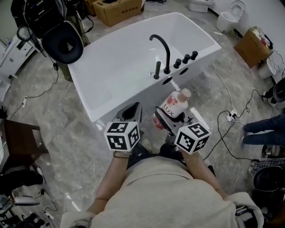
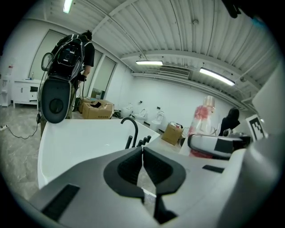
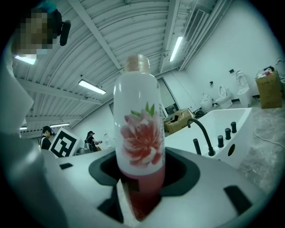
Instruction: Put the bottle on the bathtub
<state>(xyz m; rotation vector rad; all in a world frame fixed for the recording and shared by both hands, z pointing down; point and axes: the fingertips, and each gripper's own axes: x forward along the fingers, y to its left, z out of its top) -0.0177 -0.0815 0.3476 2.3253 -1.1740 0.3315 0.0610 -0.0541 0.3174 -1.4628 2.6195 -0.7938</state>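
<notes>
My right gripper (image 1: 164,119) is shut on a white bottle (image 1: 171,108) with a pink flower print and a tan cap, held upright just in front of the bathtub (image 1: 111,84). In the right gripper view the bottle (image 3: 139,133) stands between the jaws, its red lower part clamped. The white bathtub (image 3: 222,122) with its black curved faucet (image 3: 200,131) lies ahead to the right. My left gripper (image 1: 132,111) is shut and holds nothing, close to the tub's near wall. In the left gripper view the tub (image 2: 75,142) and faucet (image 2: 131,129) lie ahead, the bottle (image 2: 200,127) at the right.
Black knobs (image 1: 186,59) line the tub's deck beside the faucet (image 1: 162,51). Cardboard boxes (image 1: 118,10) (image 1: 254,44) stand behind and right of the tub. White cables (image 1: 225,89) and a power strip (image 1: 231,116) run over the marble floor at right. A black camera rig (image 1: 62,38) stands at the tub's left end.
</notes>
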